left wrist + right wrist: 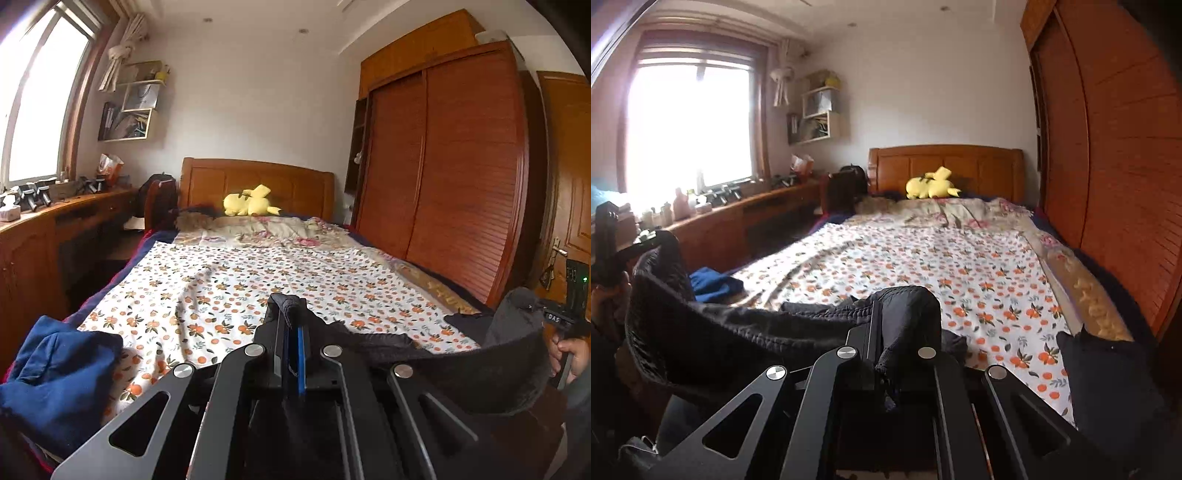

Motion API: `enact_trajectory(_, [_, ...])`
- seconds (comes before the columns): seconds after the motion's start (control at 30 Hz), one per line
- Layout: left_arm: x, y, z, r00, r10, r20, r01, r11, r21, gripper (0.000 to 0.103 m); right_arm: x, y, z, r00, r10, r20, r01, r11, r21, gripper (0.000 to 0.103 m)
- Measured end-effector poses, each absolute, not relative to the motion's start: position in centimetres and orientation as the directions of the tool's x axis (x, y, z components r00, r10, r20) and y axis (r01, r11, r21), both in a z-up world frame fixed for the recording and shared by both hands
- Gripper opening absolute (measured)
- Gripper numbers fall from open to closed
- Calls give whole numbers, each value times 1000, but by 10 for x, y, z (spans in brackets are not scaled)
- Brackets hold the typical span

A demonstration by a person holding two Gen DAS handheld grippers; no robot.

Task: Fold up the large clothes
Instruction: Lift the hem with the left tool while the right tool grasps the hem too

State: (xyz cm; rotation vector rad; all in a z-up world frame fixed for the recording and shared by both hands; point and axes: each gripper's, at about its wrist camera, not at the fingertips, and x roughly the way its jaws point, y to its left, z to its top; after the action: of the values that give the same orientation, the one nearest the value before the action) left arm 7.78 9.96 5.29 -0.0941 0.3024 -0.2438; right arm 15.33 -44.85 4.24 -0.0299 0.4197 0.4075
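A dark grey knitted garment (480,365) hangs stretched between my two grippers above the foot of the bed. My left gripper (290,306) is shut on one edge of it; the cloth wraps over the fingertips. In the right wrist view the same garment (738,332) sags to the left from my right gripper (905,299), which is shut on another bunched edge. The right gripper with a hand on it (565,332) shows at the right edge of the left wrist view. The left gripper with a hand on it (607,251) shows at the far left of the right wrist view.
The bed (258,280) has an orange-flower sheet, a floral quilt (266,229) and a yellow plush toy (249,203) by the headboard. A blue garment (55,369) lies at the near left corner. A wooden wardrobe (454,177) lines the right side, a desk (55,218) the left.
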Motion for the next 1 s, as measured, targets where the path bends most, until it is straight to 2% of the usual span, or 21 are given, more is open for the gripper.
enact_trajectory(0.37, [147,108,39,923,-228,-310,201,973,-115,3,186,-440,27,842,353,-408,-384,923,6,3])
enact_trajectory(0.77, [293,108,25,926,-134,-353,107,990,-95,3,343,-439,-3,857,262,-444,-297,955,-9,3])
enact_trajectory(1.0, [367,103,-8,898,-102,-427,82,994,-67,3,419,-425,-47,821,224,-526,-275,961,-19,4])
